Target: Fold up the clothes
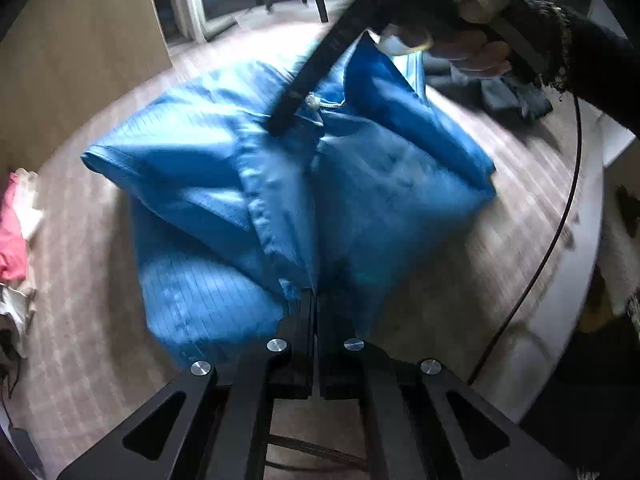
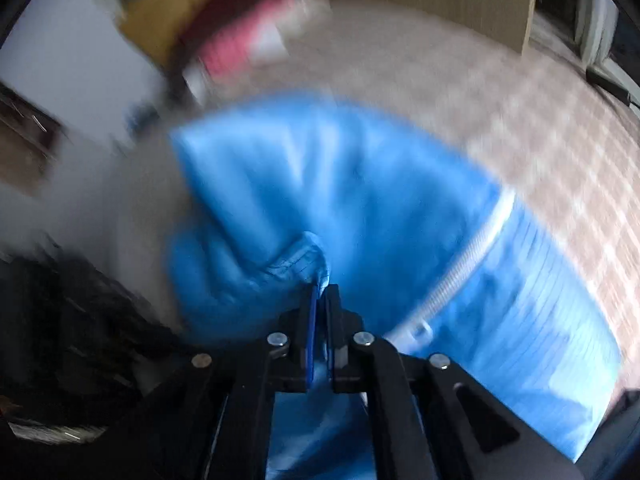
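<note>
Beneath both pinching tongs, the blurred blue garment hides its shape.

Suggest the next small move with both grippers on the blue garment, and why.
Probably lift and draw the two pinched edges apart. The left gripper and right gripper are each shut on the blue garment, which lies crumpled on the table.

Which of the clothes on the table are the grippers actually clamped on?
The blue garment spread mid-table: the left gripper and right gripper both pinch it. The pink clothing at the edge lies untouched.
</note>
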`<state>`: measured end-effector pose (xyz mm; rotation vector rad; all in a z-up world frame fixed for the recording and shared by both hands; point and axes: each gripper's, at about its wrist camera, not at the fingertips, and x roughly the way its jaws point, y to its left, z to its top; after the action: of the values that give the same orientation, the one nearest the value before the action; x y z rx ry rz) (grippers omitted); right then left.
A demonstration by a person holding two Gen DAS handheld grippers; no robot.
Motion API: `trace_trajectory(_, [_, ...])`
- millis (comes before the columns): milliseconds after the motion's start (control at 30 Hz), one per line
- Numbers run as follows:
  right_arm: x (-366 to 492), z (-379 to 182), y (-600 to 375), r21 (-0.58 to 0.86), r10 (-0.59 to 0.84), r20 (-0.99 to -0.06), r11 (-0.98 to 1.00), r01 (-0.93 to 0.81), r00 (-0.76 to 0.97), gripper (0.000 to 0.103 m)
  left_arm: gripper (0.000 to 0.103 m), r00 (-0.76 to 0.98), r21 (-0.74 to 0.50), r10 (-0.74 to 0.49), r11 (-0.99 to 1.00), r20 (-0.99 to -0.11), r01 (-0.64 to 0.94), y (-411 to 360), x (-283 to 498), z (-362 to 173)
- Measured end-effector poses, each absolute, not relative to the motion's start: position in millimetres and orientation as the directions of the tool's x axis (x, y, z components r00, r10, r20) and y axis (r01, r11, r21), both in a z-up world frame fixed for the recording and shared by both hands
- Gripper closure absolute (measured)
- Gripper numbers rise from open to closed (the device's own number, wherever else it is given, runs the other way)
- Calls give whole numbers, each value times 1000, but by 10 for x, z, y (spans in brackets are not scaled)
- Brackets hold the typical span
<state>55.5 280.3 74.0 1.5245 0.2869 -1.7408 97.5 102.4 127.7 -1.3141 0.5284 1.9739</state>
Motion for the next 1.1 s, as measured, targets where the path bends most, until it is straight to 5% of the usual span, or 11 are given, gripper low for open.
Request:
trace_trajectory(200, [687, 1547, 3661, 377, -582, -779, -731, 568, -233, 90, 97, -272, -96, 409, -686, -871, -721, 711, 627, 2031])
trace_trajectory(333, [533, 1392, 4168, 228, -368, -807, -916, 330, -462, 90, 98, -392, -110, 468, -742, -792, -662, 749, 55, 2271])
trace_trajectory(400, [406, 1112, 4280, 200, -275, -844, -958, 207, -460, 90, 92, -372, -93, 437, -741, -819, -666, 919, -274, 1988])
trace_trajectory(533, [629, 694, 4094, 129, -213, -899, -964, 233, -383, 90, 95, -178, -90, 273, -743, -945, -663, 928, -470, 1001])
trace_trajectory(833, [467, 1313, 4014, 223, -352, -804, -925, 306, -479, 90, 95, -304, -68, 371, -723, -877, -687, 1204, -682, 1035])
trace_trajectory(933, [218, 1084, 3707, 206, -337, -832, -925, 319, -440, 90, 91, -254, -129, 464, -647, -849, -751, 1710, -846, 755])
trace_trajectory(1033, [249, 694, 3597, 242, -344, -875, -920, 308, -340, 89, 90, -223, -40, 350, -607, -910, -793, 2076, -990, 55])
trace_trajectory(1100, [401, 872, 3676, 224, -338, -861, -923, 312, -380, 89, 91, -199, -97, 389, -621, -900, -778, 1981, -1071, -52])
